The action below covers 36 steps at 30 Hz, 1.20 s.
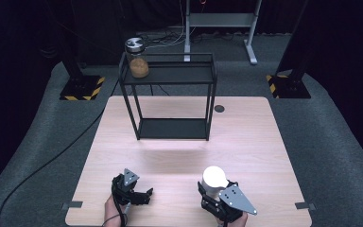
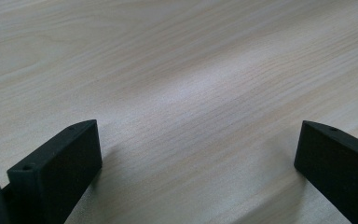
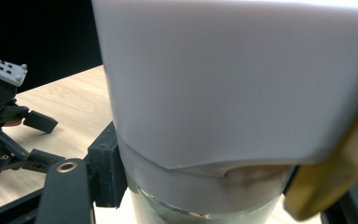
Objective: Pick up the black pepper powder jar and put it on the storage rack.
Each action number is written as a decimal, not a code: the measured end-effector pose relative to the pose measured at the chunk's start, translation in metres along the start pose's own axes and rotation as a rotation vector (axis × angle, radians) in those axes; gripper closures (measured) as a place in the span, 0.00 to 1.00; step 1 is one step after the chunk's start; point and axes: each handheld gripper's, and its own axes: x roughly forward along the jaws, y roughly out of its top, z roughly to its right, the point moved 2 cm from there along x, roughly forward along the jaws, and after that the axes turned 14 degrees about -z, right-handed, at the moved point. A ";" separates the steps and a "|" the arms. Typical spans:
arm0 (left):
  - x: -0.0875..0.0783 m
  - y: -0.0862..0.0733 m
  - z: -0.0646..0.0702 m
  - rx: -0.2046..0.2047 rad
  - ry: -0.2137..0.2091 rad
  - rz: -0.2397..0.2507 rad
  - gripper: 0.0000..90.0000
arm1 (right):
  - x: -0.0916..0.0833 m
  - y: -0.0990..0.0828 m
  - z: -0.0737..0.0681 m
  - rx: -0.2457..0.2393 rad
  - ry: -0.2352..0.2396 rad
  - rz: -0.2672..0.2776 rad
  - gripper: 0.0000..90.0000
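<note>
Jar (image 1: 213, 182) with broad white lid sits clamped in right gripper (image 1: 216, 198); left gripper (image 1: 142, 196) jaws apart.

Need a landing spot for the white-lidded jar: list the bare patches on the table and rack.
Free: the table between the rack and both grippers; the rack's lower shelf; its top shelf right of the brown-filled jar. Crowded: the near edge, with left gripper and right gripper holding the white-lidded jar.

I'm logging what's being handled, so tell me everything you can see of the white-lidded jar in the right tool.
The jar stands upright near the table's front edge, right of centre. It has a broad, smooth white lid, plastic by its look, above a clear body whose contents can't be made out. The right tool is shut on its sides below the lid.
</note>
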 end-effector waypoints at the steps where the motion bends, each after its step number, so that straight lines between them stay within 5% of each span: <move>1: 0.000 0.000 0.000 0.001 0.000 -0.001 0.00 | -0.001 0.001 0.000 0.000 -0.002 0.002 0.33; 36: 0.000 0.000 0.000 0.001 0.001 -0.001 0.00 | -0.006 0.037 0.013 -0.048 -0.014 0.023 0.33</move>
